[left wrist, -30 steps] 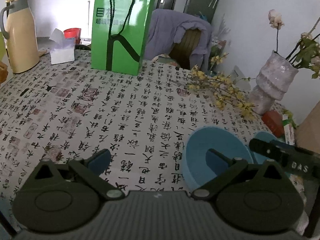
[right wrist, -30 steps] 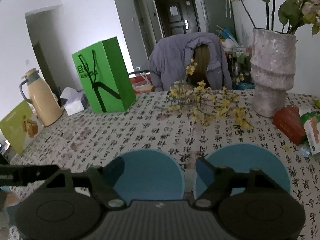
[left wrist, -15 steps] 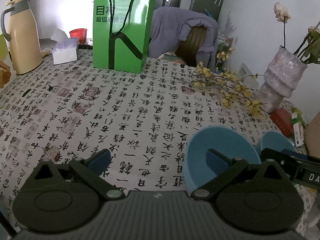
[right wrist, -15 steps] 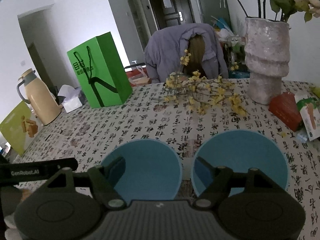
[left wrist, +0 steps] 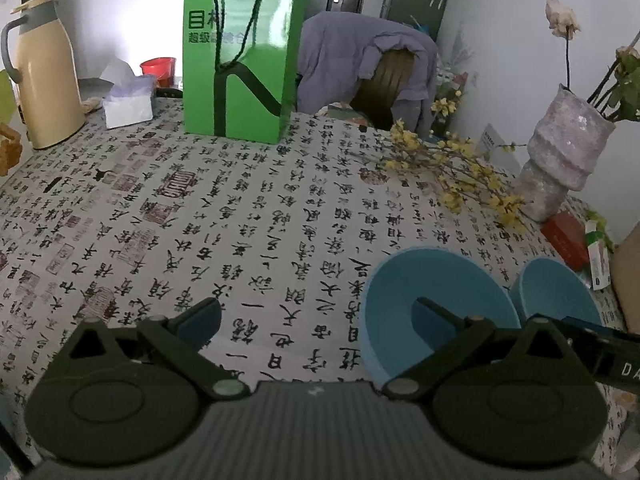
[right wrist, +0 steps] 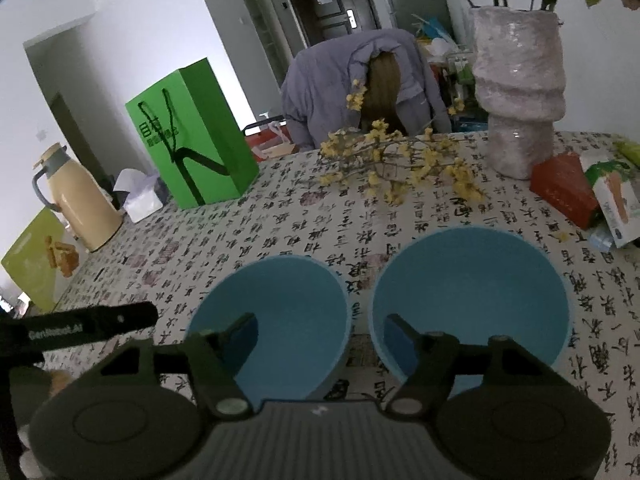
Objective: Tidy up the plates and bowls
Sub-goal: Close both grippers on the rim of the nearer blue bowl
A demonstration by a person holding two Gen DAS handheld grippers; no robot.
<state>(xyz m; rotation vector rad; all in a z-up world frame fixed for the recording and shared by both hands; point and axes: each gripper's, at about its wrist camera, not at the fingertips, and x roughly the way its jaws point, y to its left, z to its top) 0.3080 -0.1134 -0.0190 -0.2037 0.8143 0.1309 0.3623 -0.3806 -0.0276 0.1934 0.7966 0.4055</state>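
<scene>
Two blue bowls stand side by side on the calligraphy-print tablecloth, one to the left point(right wrist: 272, 312) and one to the right point(right wrist: 468, 292). My right gripper point(right wrist: 322, 328) hovers low over them, one finger in each bowl. Their adjoining walls lie between the closing jaws, and the pads touch nothing. My left gripper point(left wrist: 314, 312) is open. Its right finger reaches into the nearer bowl point(left wrist: 432, 304) and its left finger hangs over bare cloth. The other bowl point(left wrist: 556, 292) sits behind, with the right gripper's black body point(left wrist: 600, 348) in front of it.
A green paper bag point(left wrist: 240, 60), a beige thermos jug point(left wrist: 48, 76) and a tissue box point(left wrist: 128, 104) stand at the far side. A stone-look vase point(right wrist: 520, 92), a yellow flower branch point(right wrist: 400, 160) and small cartons point(right wrist: 564, 188) crowd the right. A jacket-draped chair point(right wrist: 360, 84) stands behind.
The right gripper's fingers have drawn a little closer together over the two bowls. The left gripper has stayed open in about the same place.
</scene>
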